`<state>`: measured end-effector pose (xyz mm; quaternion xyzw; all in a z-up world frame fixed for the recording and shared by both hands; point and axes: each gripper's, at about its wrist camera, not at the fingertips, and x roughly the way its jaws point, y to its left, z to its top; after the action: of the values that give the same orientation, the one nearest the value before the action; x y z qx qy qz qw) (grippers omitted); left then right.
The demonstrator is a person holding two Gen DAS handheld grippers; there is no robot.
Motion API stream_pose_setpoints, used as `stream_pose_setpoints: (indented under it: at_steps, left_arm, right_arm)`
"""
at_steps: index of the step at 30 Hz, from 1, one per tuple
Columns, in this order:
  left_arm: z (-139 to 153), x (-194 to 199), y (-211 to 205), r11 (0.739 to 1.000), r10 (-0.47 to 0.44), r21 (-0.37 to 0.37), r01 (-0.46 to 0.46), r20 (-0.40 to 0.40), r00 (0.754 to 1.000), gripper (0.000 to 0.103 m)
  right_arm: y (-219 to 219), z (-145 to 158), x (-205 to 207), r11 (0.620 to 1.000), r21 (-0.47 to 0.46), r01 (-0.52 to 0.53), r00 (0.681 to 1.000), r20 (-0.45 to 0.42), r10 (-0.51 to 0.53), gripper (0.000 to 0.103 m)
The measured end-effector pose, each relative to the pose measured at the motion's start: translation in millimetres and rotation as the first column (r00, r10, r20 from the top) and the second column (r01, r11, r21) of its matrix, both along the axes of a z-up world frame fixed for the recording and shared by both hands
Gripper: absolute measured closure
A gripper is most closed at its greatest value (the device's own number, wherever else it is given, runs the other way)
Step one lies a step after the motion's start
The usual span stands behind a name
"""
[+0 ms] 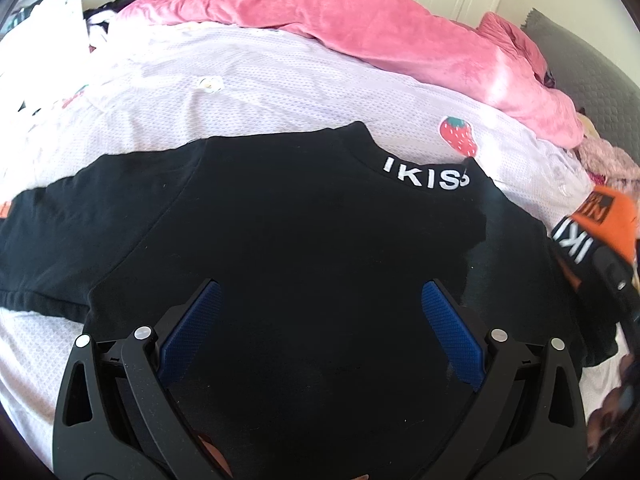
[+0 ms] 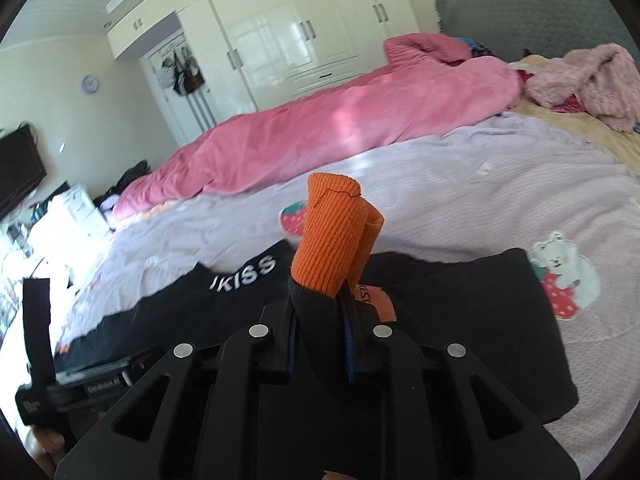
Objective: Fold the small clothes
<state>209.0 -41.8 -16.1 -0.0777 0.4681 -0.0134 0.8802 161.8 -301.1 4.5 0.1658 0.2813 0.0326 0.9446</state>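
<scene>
Your left gripper hung over the black top with its blue pads spread wide apart and nothing between them. The top lay flat on the lilac bedsheet, back side up, its lettered collar pointing toward one o'clock in the left wrist view, one sleeve stretched out toward nine o'clock. Your right gripper was clamped tight on the other sleeve, just below its orange cuff, which stood up out of the jaws toward twelve o'clock, clear of the bed. In the left wrist view that lifted cuff showed at three o'clock, blurred. A pink quilt lay bunched along the far side of the bed, from nine round to one o'clock, and a white wardrobe stood behind it.
</scene>
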Motion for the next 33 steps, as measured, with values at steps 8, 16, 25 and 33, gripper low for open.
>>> stream_pose_setpoints:
  at_steps: [8, 16, 25, 33]
  left_arm:
    - [3.0, -4.5, 3.5, 0.999, 0.028, -0.035, -0.028, 0.007, 1.000, 0.009]
    - [0.5, -11.4, -20.8, 0.988, -0.041, -0.147, 0.042, 0.013, 0.999, 0.009]
    - [-18.7, -8.1, -68.6, 0.933, -0.162, -0.336, 0.126, -0.083, 0.983, 0.037]
    - [-30.2, 0.9, -100.2, 0.931, -0.174, -0.343, 0.126, -0.113, 0.978, 0.047]
  right_arm:
    - [7.8, 9.6, -9.5, 0.993, 0.051, -0.104, 0.994, 0.051, 0.101, 0.040]
    - [-32.5, 7.1, -8.7, 0.995, -0.014, 0.095, 0.995, -0.035, -0.095, 0.040]
    - [-73.7, -4.6, -13.7, 0.966, -0.034, 0.257, 0.962, -0.083, -0.259, 0.033]
    - [-86.7, -5.4, -17.6, 0.958, 0.009, 0.288, 0.953, -0.100, -0.286, 0.033]
